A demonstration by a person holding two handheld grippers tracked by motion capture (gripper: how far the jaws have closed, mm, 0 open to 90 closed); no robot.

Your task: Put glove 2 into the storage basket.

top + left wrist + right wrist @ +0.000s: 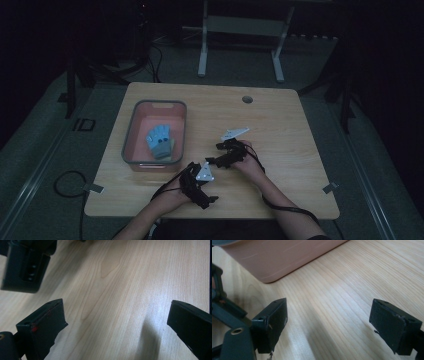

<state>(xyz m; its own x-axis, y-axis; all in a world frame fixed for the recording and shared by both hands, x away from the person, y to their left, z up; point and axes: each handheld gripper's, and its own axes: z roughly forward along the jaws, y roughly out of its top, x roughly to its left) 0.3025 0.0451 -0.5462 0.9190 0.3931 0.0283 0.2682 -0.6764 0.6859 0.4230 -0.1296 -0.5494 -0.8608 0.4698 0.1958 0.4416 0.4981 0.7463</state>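
A pink bin with a grey rim (131, 131) stands on the left part of the wooden table. In it lies a light blue glove-shaped item (160, 141). My left gripper (200, 186) rests near the table's front edge, right of the bin's near corner. In the left gripper view my left gripper (116, 312) is open, jaws wide apart over bare wood. My right gripper (216, 160) sits just behind it and points toward the bin. Over bare wood, my right gripper (328, 313) is open too, and the bin's pink wall (282, 257) lies ahead of it.
The wooden table (280, 125) has a round cable hole (247, 99) at the back. Part of the other gripper (25, 265) shows at the upper left of the left gripper view. A desk frame (240, 45) stands on the floor beyond the table.
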